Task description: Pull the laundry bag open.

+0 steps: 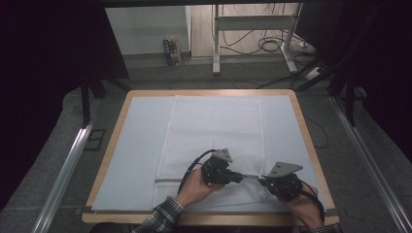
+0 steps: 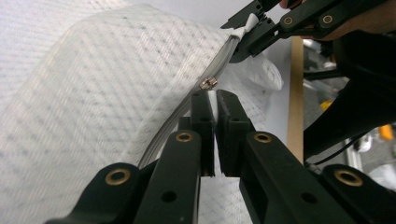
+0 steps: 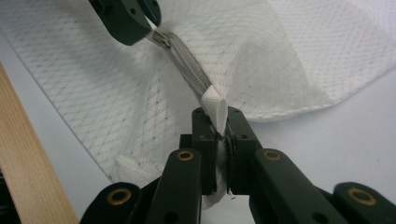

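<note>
No writing can be read anywhere; the bottle (image 1: 171,50) on the floor at the upper middle of the high view carries a label too small to make out. The wooden-edged bench (image 1: 301,116) wears a pale cover, grey floor and cables (image 1: 265,43) beyond. The white mesh bag (image 1: 214,131) lies at centre frame, its zipper (image 3: 189,70) lifted at the lower edge. The left claw (image 2: 211,95) is nearly closed on the zipper pull (image 2: 208,83). The right claw (image 3: 217,114) is clamped on the bag's white end tab (image 3: 215,105).

Bare table (image 1: 141,145) left of the mesh bag (image 1: 214,131) offers free passage.
</note>
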`<action>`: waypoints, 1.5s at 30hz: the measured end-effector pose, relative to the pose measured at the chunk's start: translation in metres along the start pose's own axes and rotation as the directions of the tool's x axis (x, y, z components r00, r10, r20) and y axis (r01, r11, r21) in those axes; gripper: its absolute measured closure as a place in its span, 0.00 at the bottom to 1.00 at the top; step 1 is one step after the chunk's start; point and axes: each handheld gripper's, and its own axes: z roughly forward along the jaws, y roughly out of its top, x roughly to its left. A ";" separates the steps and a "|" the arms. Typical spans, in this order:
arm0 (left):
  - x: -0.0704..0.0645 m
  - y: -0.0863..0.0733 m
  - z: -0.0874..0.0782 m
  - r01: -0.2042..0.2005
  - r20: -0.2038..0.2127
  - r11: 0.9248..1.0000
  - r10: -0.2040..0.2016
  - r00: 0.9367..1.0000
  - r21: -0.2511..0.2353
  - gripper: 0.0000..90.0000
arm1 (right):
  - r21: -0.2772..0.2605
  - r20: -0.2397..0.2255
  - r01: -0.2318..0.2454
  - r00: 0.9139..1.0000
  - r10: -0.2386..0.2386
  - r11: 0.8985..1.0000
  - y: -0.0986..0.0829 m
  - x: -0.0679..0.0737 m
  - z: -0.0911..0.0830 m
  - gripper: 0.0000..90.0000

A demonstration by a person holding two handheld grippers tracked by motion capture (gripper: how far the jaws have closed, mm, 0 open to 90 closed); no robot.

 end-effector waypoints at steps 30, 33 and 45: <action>0.005 -0.015 -0.027 0.025 -0.030 1.000 -0.025 0.999 0.003 0.97 | -0.002 0.010 -0.026 1.000 0.026 1.000 -0.003 -0.003 -0.003 0.93; 0.006 -0.019 -0.033 0.030 -0.034 1.000 -0.030 0.999 -0.003 0.97 | -0.007 0.008 -0.028 1.000 0.028 1.000 -0.004 -0.004 -0.004 0.93; 0.010 -0.031 -0.048 0.053 -0.046 0.998 -0.054 0.997 -0.017 0.97 | -0.013 0.004 -0.044 0.999 0.044 0.999 -0.005 -0.005 -0.005 0.93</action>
